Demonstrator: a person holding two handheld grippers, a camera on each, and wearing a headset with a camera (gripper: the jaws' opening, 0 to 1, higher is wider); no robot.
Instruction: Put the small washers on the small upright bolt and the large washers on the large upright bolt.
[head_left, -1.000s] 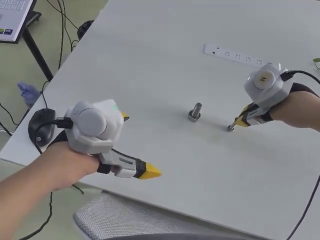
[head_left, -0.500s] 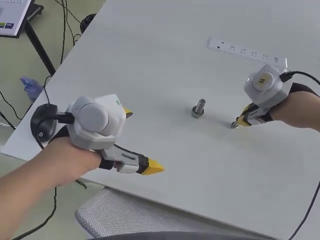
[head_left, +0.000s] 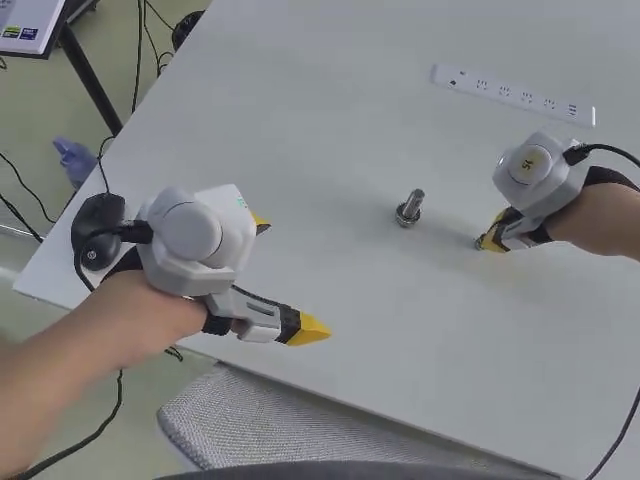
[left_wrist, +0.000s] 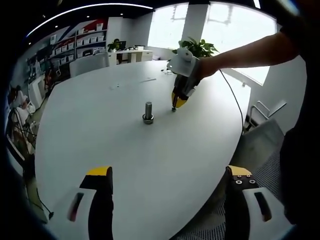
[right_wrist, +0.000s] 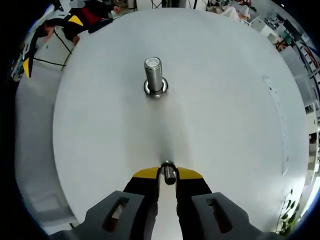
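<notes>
The large upright bolt (head_left: 409, 208) stands mid-table with washers stacked at its base (right_wrist: 156, 89); it also stands ahead in the left gripper view (left_wrist: 148, 112). To its right is the small upright bolt (right_wrist: 168, 170), gripped between the yellow tips of my right gripper (right_wrist: 168, 176), which is low on the table (head_left: 488, 243). My left gripper (head_left: 285, 278) hovers over the table's near left edge. Its jaws are wide apart and hold nothing (left_wrist: 169, 172).
A white power strip (head_left: 512, 94) lies at the far side of the white table (head_left: 300, 120). A black puck with cables (head_left: 92, 240) sits past the table's left edge. A grey chair (head_left: 300, 430) is below the near edge.
The head camera has shifted, so everything sits a little up and to the right in the picture. The right gripper stays at the small bolt and the left one holds its place.
</notes>
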